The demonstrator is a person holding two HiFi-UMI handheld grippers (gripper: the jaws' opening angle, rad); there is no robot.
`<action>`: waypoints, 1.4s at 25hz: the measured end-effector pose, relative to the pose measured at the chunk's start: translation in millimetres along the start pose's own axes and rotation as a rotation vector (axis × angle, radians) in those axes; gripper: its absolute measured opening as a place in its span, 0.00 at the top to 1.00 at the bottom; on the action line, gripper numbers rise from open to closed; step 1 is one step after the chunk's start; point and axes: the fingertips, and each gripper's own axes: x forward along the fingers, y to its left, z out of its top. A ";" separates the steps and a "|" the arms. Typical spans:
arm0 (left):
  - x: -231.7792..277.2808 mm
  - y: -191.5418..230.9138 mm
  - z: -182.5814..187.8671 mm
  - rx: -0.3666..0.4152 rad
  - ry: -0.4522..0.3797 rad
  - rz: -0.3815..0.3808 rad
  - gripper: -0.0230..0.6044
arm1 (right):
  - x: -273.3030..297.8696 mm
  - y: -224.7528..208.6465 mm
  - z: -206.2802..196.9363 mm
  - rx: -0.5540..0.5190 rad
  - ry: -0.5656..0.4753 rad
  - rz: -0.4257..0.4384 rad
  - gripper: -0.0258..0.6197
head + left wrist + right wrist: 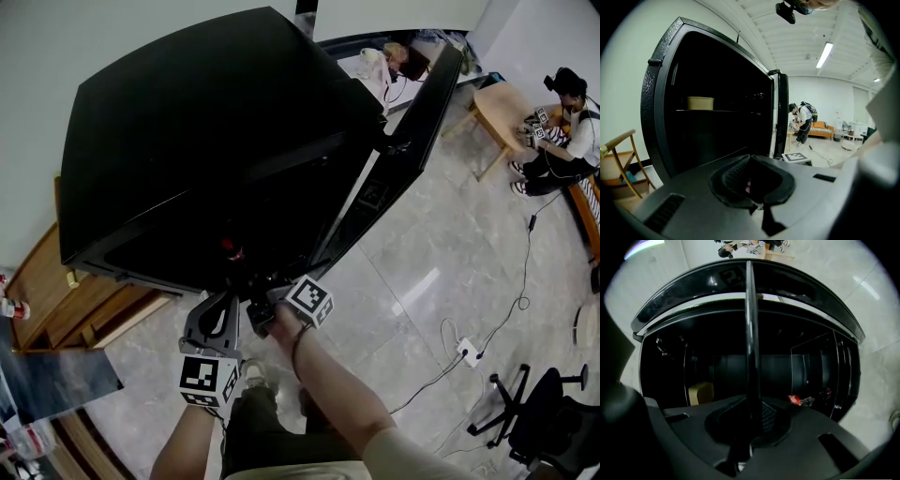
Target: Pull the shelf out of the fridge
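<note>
Shelf (pixel 751 324) edge clamped by right gripper (pixel 752 405), fridge (pixel 187 141) open.

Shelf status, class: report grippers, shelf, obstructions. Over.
Right gripper shut on shelf edge. Left gripper shut, empty. Door open, nothing seen blocking shelf.

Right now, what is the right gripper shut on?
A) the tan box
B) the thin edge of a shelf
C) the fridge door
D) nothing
B: in the right gripper view the shelf runs edge-on straight into the right gripper, whose jaws are closed on it.
</note>
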 end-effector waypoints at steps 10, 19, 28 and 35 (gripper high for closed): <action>-21.7 -15.6 4.8 -0.015 0.037 -0.009 0.95 | -33.1 3.0 -4.6 0.011 -0.002 -0.049 0.95; -44.1 -21.0 20.0 -0.026 0.055 0.007 0.95 | -64.9 10.2 -9.7 0.010 0.017 -0.112 0.95; -68.2 -31.9 31.9 -0.023 0.087 0.008 0.95 | -103.8 10.3 -11.0 0.000 0.079 -0.175 0.96; -92.7 -40.5 42.8 -0.030 0.101 0.014 0.95 | -143.5 33.6 -16.1 -0.005 0.091 -0.167 0.96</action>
